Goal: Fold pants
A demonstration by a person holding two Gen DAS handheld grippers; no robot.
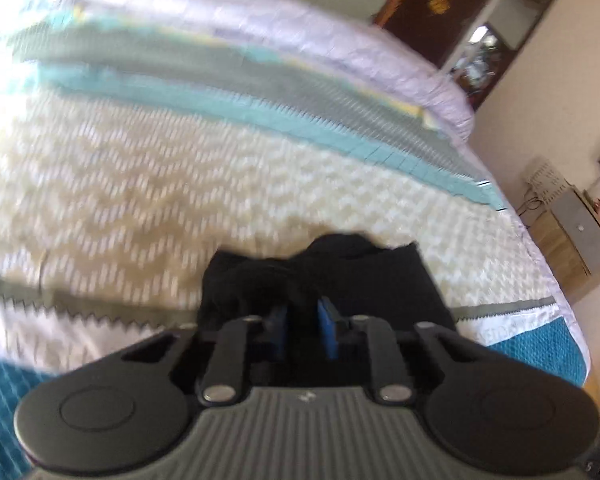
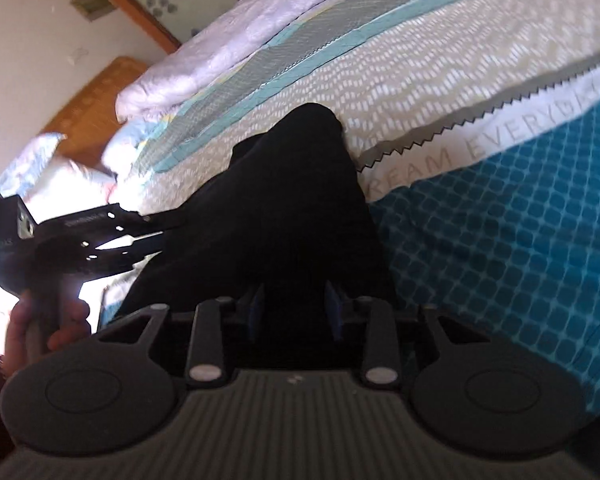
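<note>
The black pants (image 1: 380,280) lie bunched on the patterned bed cover (image 1: 180,180). My left gripper (image 1: 303,322) is shut on a fold of them, and black cloth fills the narrow gap between its blue pads. In the right wrist view the pants (image 2: 300,200) stretch from the beige zigzag band down to my right gripper (image 2: 295,310). Dark cloth fills the space between its wider-set pads from one to the other. My left gripper (image 2: 160,232) reaches in from the left, its fingers at the pants' edge, with a hand (image 2: 40,320) around its handle.
A rumpled lilac quilt (image 1: 340,40) lies along the far side of the bed. A bedside cabinet (image 1: 576,232) stands by the wall beyond the bed's right edge. A wooden headboard (image 2: 92,100) and pillows sit at the left. The teal part of the cover (image 2: 500,240) lies to the right of the pants.
</note>
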